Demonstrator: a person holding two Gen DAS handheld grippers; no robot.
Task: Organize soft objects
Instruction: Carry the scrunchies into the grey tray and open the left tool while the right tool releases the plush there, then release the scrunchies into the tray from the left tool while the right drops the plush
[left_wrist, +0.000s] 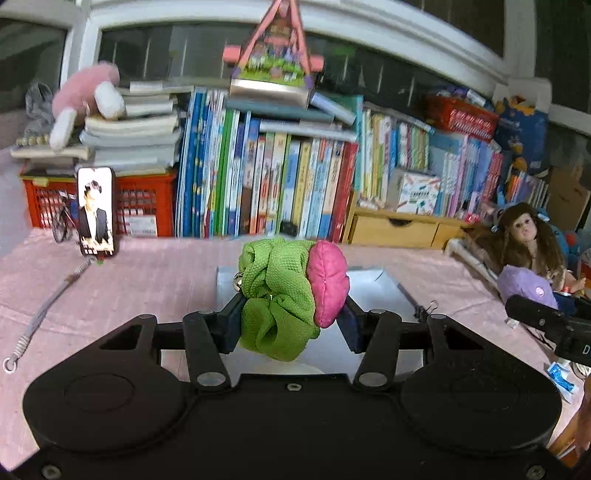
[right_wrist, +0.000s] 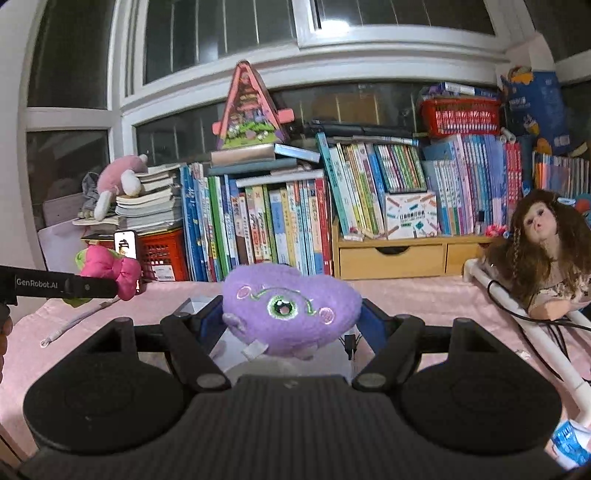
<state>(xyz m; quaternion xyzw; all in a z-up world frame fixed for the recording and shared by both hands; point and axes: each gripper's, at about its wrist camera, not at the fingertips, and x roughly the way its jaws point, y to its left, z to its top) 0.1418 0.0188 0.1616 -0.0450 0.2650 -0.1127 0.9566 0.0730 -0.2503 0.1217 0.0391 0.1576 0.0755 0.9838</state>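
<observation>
Jaws of the left gripper (left_wrist: 291, 314) clamp a green-pink toy (left_wrist: 284, 295); right gripper (right_wrist: 291, 321) jaws clamp a purple plush (right_wrist: 291, 308), both above a clear box (left_wrist: 373, 291).

My left gripper (left_wrist: 291, 317) is raised over the desk, jaws clamped on the green-and-pink soft toy (left_wrist: 288, 295). My right gripper (right_wrist: 291, 325) is level beside it, jaws squeezed on the purple plush (right_wrist: 291, 310). From the right wrist, my left one sits far left.
</observation>
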